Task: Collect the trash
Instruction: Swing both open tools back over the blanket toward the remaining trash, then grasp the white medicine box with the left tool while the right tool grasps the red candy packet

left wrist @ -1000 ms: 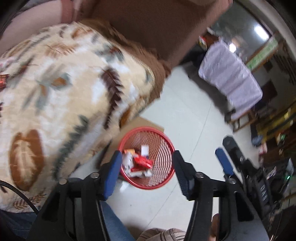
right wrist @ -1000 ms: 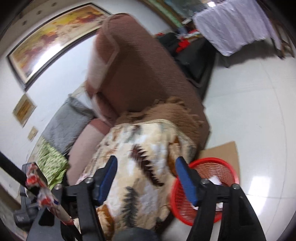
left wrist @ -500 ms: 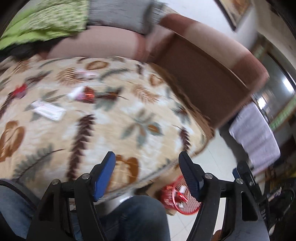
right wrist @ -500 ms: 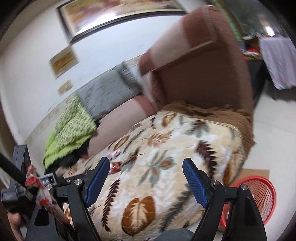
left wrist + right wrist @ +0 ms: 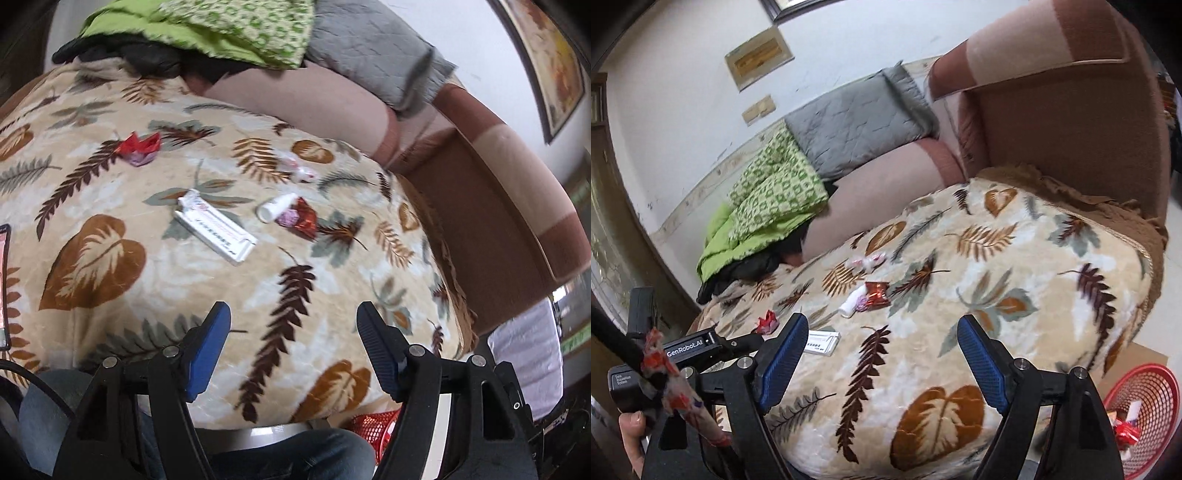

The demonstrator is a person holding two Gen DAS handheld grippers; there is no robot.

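Trash lies on a leaf-patterned blanket (image 5: 332, 288) over a sofa seat: a flat white box (image 5: 216, 230) (image 5: 823, 342), a small white bottle (image 5: 275, 207) (image 5: 852, 302), a dark red foil wrapper (image 5: 304, 221) (image 5: 876, 293), a red crumpled wrapper (image 5: 138, 147) (image 5: 767, 321) and a pale pink wrapper (image 5: 298, 168) (image 5: 868, 261). My left gripper (image 5: 293, 325) is open, empty, short of the box. My right gripper (image 5: 881, 345) is open and empty above the blanket's front. A red mesh basket (image 5: 1148, 391) (image 5: 373, 422) with wrappers inside stands on the floor at the right.
A green patterned quilt (image 5: 768, 206) and a grey cushion (image 5: 857, 122) lie at the sofa's back. A brown armrest (image 5: 1063, 110) rises on the right. Cardboard (image 5: 1137, 360) lies under the basket. A person's jeans-clad leg (image 5: 280, 458) is below the left gripper.
Both cameras have swung up from the floor and basket to the sofa seat. The trash on the blanket has come into full view. Both grippers stayed open.
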